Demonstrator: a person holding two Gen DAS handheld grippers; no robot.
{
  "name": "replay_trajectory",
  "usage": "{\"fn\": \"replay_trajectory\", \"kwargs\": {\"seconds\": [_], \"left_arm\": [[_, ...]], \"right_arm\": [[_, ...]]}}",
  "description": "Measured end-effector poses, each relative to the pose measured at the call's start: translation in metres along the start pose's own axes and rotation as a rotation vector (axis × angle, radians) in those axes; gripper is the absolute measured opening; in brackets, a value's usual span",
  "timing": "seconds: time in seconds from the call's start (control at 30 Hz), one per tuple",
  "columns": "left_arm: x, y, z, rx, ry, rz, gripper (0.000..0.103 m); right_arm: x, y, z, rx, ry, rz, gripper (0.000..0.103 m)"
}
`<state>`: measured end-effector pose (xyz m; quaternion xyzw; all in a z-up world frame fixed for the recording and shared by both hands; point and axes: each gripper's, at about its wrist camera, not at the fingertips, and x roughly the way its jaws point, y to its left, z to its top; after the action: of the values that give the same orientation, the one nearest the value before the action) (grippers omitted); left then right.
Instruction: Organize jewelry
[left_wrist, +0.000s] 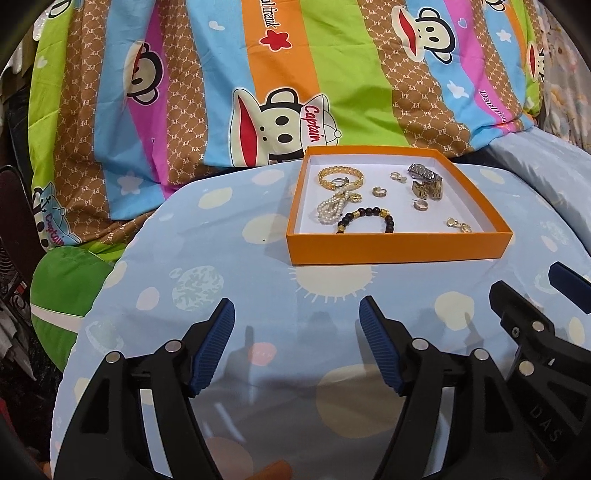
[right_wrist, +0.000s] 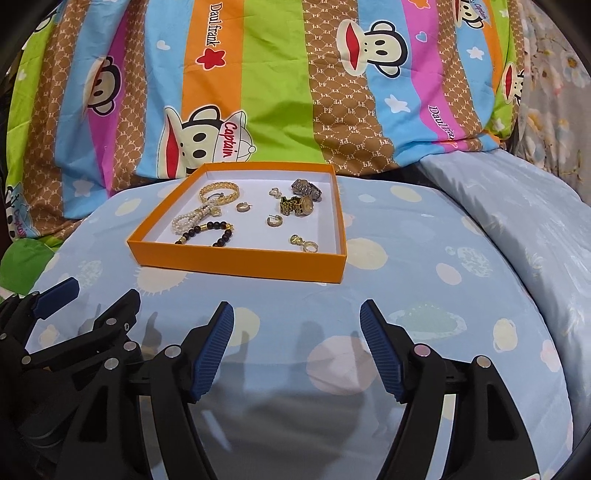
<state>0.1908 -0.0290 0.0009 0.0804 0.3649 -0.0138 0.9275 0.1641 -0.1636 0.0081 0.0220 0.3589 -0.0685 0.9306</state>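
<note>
An orange tray (left_wrist: 399, 251) (right_wrist: 236, 264) sits on the blue dotted cloth. It holds a gold bracelet (left_wrist: 340, 176) (right_wrist: 219, 192), a pearl strand (left_wrist: 330, 208) (right_wrist: 188, 220), a black bead bracelet (left_wrist: 365, 218) (right_wrist: 207, 232), two watches (left_wrist: 424, 182) (right_wrist: 301, 201) and several small gold earrings (left_wrist: 458, 224) (right_wrist: 306, 243). My left gripper (left_wrist: 297, 325) is open and empty, in front of the tray. My right gripper (right_wrist: 297, 325) is open and empty, in front of the tray and to its right. Each shows at the edge of the other's view.
The blue dotted cloth (left_wrist: 221, 295) (right_wrist: 424, 295) covers a rounded raised surface that drops off at left and right. A striped monkey-print blanket (left_wrist: 258, 74) (right_wrist: 295, 74) rises behind the tray. A pale blue cloth (right_wrist: 517, 229) lies at the right.
</note>
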Motion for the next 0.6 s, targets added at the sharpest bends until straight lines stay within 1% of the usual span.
{"fn": "replay_trajectory", "kwargs": {"seconds": [0.2, 0.6], "left_arm": [[0.0029, -0.0002, 0.0005, 0.004, 0.012, 0.0, 0.068], [0.0024, -0.0013, 0.0007, 0.007, 0.008, 0.014, 0.068]], "right_arm": [[-0.0001, 0.0025, 0.0002, -0.009, -0.003, -0.024, 0.07], [0.0002, 0.0021, 0.0005, -0.009, -0.004, -0.025, 0.07]]}}
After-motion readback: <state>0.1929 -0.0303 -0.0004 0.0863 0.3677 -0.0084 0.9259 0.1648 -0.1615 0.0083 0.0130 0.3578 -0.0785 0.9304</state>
